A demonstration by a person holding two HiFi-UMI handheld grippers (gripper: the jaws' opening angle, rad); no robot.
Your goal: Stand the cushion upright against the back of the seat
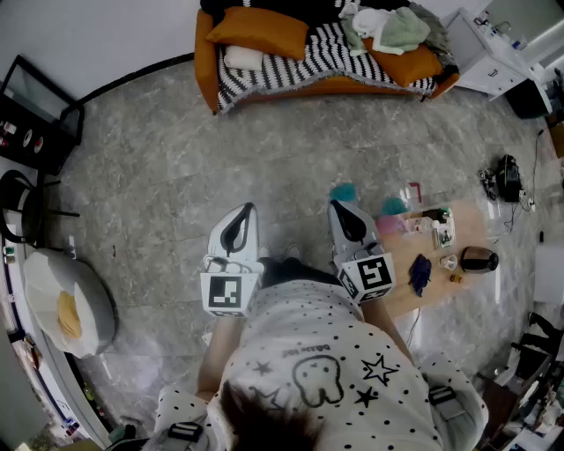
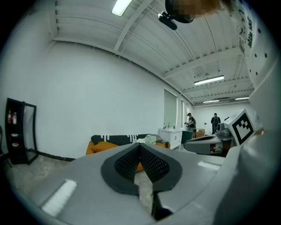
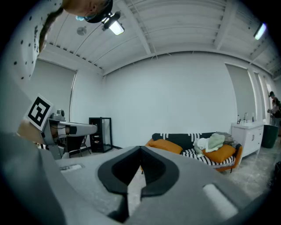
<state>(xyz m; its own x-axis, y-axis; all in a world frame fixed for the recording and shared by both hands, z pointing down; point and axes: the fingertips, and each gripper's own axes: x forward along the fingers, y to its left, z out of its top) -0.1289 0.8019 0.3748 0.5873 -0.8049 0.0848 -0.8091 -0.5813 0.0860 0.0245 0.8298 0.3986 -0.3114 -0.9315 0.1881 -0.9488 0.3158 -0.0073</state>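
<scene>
Close in, the left gripper (image 1: 247, 210) and right gripper (image 1: 334, 205) were side by side over the floor (image 1: 159, 167), both shut with nothing between their jaws. Well beyond stood the sofa (image 1: 208, 70), an orange cushion (image 1: 260, 31) lying slumped at its left end. The approach seemed barely begun. Next would be walking over and opening a gripper to take the cushion.

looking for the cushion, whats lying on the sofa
Two orange cushions, a white pillow and a heap of pale clothes, on a striped cover. Anything under the clothes is hidden.
</scene>
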